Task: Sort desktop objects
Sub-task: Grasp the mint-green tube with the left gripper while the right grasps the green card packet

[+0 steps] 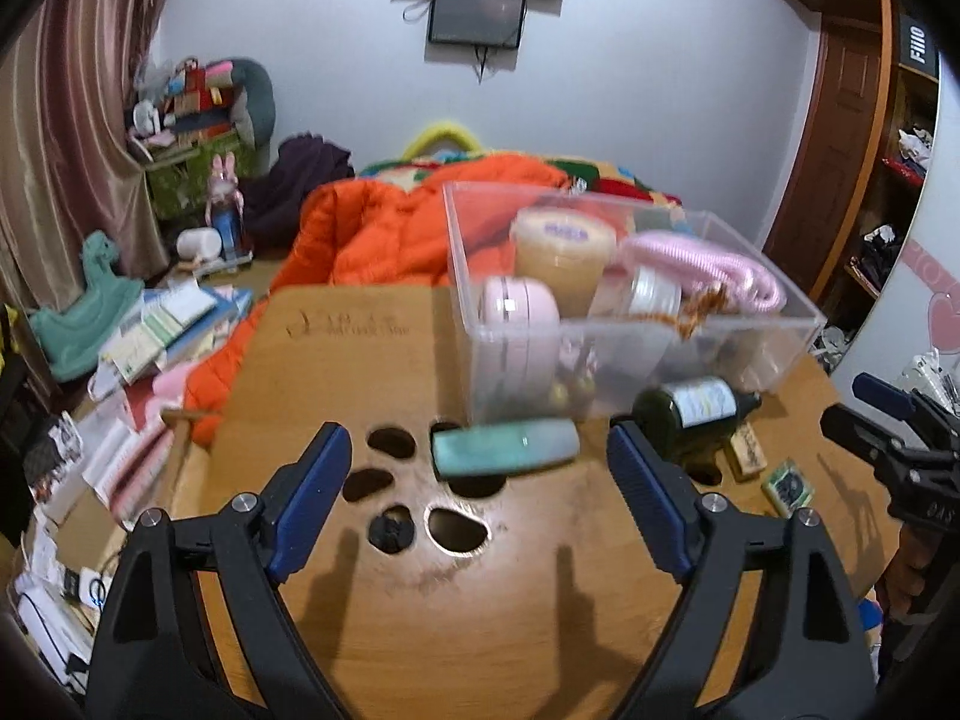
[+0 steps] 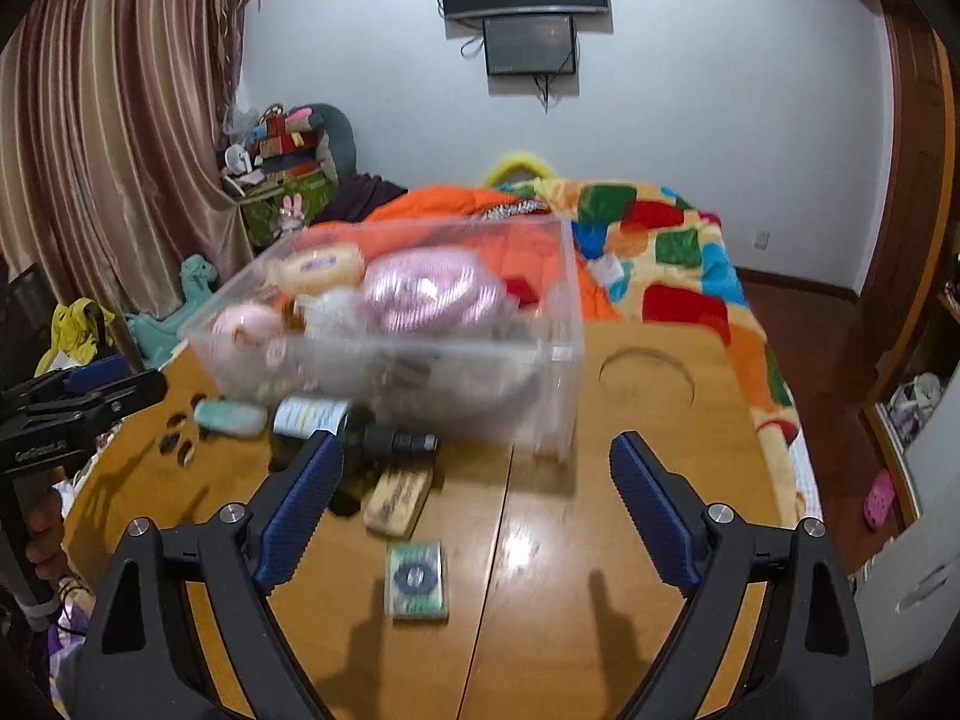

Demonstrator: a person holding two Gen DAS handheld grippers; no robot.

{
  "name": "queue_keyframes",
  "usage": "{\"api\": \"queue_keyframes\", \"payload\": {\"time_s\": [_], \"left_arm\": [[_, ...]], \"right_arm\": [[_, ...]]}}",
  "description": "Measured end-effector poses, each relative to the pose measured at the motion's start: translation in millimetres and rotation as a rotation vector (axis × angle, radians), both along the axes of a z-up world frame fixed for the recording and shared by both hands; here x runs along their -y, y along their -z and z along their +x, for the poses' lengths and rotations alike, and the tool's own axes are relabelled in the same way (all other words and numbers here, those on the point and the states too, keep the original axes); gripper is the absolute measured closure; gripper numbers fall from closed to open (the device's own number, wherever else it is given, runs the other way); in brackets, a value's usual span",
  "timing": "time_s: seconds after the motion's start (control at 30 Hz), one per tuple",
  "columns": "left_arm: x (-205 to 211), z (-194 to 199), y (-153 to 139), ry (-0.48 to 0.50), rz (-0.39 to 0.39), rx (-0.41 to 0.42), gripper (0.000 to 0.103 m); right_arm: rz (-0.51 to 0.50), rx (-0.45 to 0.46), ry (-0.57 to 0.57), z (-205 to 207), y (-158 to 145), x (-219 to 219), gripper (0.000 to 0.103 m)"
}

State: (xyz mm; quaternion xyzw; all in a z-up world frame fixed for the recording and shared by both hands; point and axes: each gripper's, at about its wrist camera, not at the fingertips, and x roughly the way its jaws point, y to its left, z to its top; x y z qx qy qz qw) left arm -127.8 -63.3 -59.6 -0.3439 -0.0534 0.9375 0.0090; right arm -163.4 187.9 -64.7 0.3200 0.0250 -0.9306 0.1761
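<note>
Pale-green and cylindrical, the small plastic tube (image 1: 505,447) lies on its side on the wooden table (image 1: 420,630), just in front of the clear plastic storage box (image 1: 630,354), which is already part-filled. The left gripper (image 1: 480,501) is held wide and empty, with the tube near its fingertips. The tube is judged best approached squarely and clamped across its middle. To the right, the dark green glass bottle (image 1: 690,414) and green patterned card (image 2: 416,579) remain loose. The right gripper (image 2: 477,510) is likewise spread, holding nothing.
</note>
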Motion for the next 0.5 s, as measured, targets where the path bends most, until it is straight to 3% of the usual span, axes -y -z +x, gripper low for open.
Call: {"api": "queue_keyframes", "payload": {"time_s": [0.27,0.5], "left_arm": [[-11.3,-23.3,25.5,0.004,0.044,0.082,0.016],[-23.9,-33.8,28.5,0.012,0.015,0.114,0.013]], "right_arm": [[0.034,0.036,-0.004,11.8,26.2,2.2,0.014],[0.031,0.037,-0.034,16.5,33.9,4.2,0.017]]}}
